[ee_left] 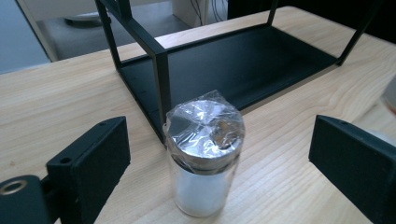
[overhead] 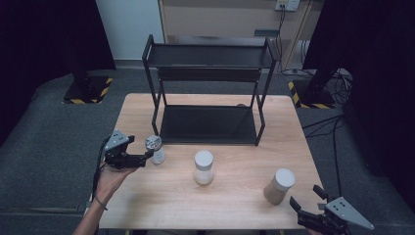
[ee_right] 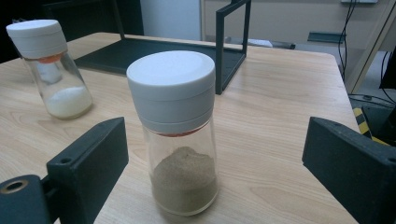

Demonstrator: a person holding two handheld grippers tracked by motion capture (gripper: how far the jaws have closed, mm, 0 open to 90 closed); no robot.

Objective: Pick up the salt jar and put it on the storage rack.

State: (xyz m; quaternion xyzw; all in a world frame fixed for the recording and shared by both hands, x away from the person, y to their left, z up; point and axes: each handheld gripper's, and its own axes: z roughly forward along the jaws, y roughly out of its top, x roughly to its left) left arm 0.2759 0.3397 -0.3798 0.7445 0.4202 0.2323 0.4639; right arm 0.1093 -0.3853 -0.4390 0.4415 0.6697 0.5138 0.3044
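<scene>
The left gripper (ee_left: 219, 158), jaws spread wide and clear of it, frames a foil-capped jar (ee_left: 204, 154) standing upright between them on the counter (ee_left: 56, 98), just before the black rack (ee_left: 233, 65), while the right gripper (ee_right: 215, 163) brackets, likewise untouched, a brown-powder shaker (ee_right: 180, 135).

Beside the black rack (overhead: 208, 73): a silver-capped jar (ee_left: 204, 154) of white powder; farther off, a white-lidded jar (ee_right: 180, 135) of tan powder.
</scene>
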